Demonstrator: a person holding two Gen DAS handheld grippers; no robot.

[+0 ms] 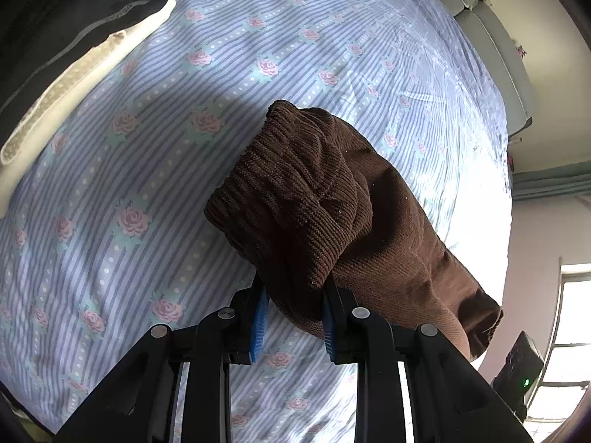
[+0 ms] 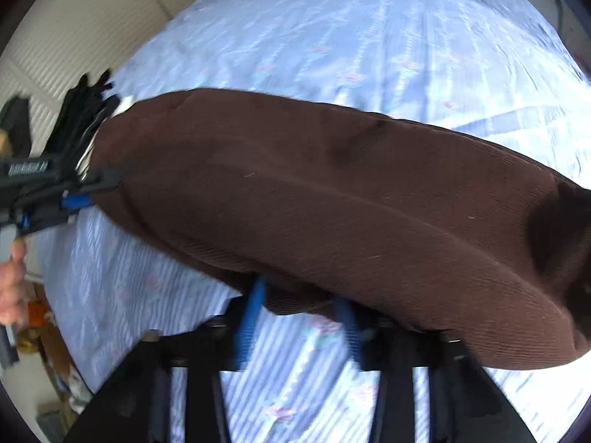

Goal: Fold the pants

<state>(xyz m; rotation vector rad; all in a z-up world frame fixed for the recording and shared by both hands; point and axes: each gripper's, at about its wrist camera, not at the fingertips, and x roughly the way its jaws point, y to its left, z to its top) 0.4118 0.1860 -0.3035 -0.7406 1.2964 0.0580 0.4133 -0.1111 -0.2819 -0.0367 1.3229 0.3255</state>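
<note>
Left wrist view. The left tongs are clenched on a bunched fold of the brown ribbed corduroy pants; the blue ridged pads press the cloth from both sides. The gathered band of the pants stands up beyond the jaws, and the rest trails away to the right and near. Under it lies the bed sheet, pale blue stripes with pink roses. A cream, dotted cloth with a dark garment over it lies at far left, well apart from the pants.

Right wrist view, somewhat blurred. The pants span the picture from the left tongs at left, across to the right edge, hanging slack above the sheet. The right tongs sit at the near hem with the edge of the cloth between the blue pads; the jaws look closed on the hem, though blur keeps me from being sure how much cloth is caught. A hand shows at the left edge.

Judgement on handling: soft, limp, light to moderate in weight, not fragile. The ribbed nap should give the pads good friction. It sags between holds, so grip at band and hem corners, with several layers in the jaws, and keep the span taut before laying it down.
</note>
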